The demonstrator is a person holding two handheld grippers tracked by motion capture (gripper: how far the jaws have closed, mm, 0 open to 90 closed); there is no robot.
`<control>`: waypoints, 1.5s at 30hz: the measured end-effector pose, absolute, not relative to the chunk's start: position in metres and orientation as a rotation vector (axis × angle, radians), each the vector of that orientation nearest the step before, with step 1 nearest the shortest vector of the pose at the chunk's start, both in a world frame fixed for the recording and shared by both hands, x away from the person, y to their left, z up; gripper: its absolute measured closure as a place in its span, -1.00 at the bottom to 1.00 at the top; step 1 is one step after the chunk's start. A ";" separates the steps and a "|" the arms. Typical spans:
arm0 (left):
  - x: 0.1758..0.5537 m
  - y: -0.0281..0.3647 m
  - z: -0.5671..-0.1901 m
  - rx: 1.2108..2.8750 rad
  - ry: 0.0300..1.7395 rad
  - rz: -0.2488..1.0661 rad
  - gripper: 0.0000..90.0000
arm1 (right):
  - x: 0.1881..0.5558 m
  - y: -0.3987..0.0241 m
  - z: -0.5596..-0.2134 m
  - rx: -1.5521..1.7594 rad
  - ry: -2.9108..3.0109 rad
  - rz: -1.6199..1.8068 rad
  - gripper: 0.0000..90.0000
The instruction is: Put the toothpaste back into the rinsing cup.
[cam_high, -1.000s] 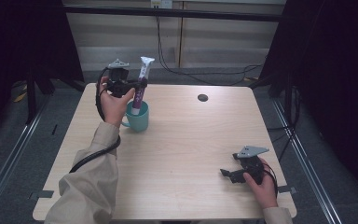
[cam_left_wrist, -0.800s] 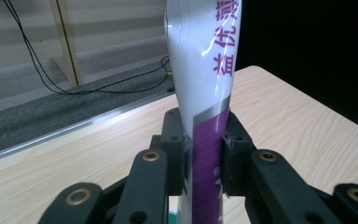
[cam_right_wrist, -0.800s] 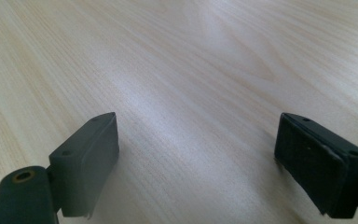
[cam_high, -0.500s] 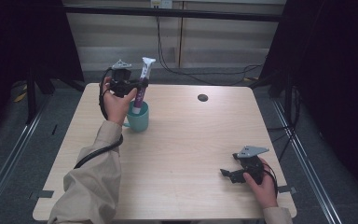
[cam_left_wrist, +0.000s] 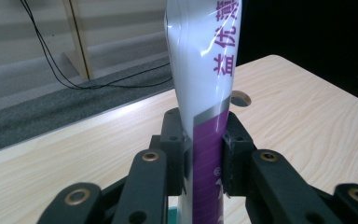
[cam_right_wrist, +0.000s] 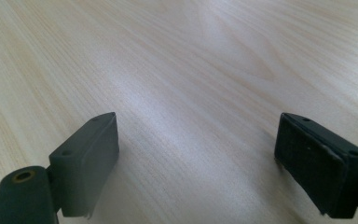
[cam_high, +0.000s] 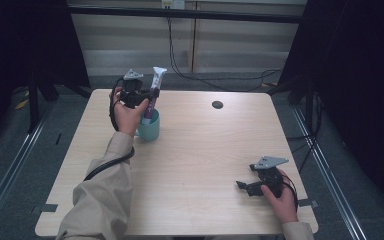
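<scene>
A white and purple tube [cam_high: 152, 92] stands upright with its lower end inside a teal cup [cam_high: 150, 128] at the table's back left. My left gripper [cam_high: 149, 95] is shut on the tube above the cup. In the left gripper view both black jaws press the tube [cam_left_wrist: 205, 112] at its purple band, and a sliver of the cup [cam_left_wrist: 177, 217] shows below. My right gripper [cam_high: 244, 187] rests low near the table's front right, held by a hand. Its jaws stand wide apart over bare wood in the right gripper view, so my right gripper [cam_right_wrist: 196, 163] is open and holds nothing.
A round cable hole [cam_high: 217, 104] sits in the wooden table [cam_high: 205, 150] at the back centre. A black cable [cam_high: 105, 167] trails from the left gripper along the beige sleeve. Dark curtains flank both sides, and cables lie on the floor behind the table.
The left hand and the tube have shifted very slightly; the tube stays in the cup. The right gripper has not moved.
</scene>
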State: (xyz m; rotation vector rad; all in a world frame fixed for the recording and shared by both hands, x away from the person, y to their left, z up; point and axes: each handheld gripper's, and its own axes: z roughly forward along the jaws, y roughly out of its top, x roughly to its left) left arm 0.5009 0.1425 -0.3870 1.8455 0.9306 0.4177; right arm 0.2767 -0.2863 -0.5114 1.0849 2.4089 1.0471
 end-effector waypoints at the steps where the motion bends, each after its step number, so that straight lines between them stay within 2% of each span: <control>1: 0.501 0.142 -0.387 1.846 0.931 0.418 0.66 | 0.277 -0.286 -0.511 1.085 2.409 1.047 -0.71; 45: 0.481 0.152 -0.422 1.921 0.998 0.392 0.63 | 0.277 -0.286 -0.511 1.083 2.410 1.047 -0.71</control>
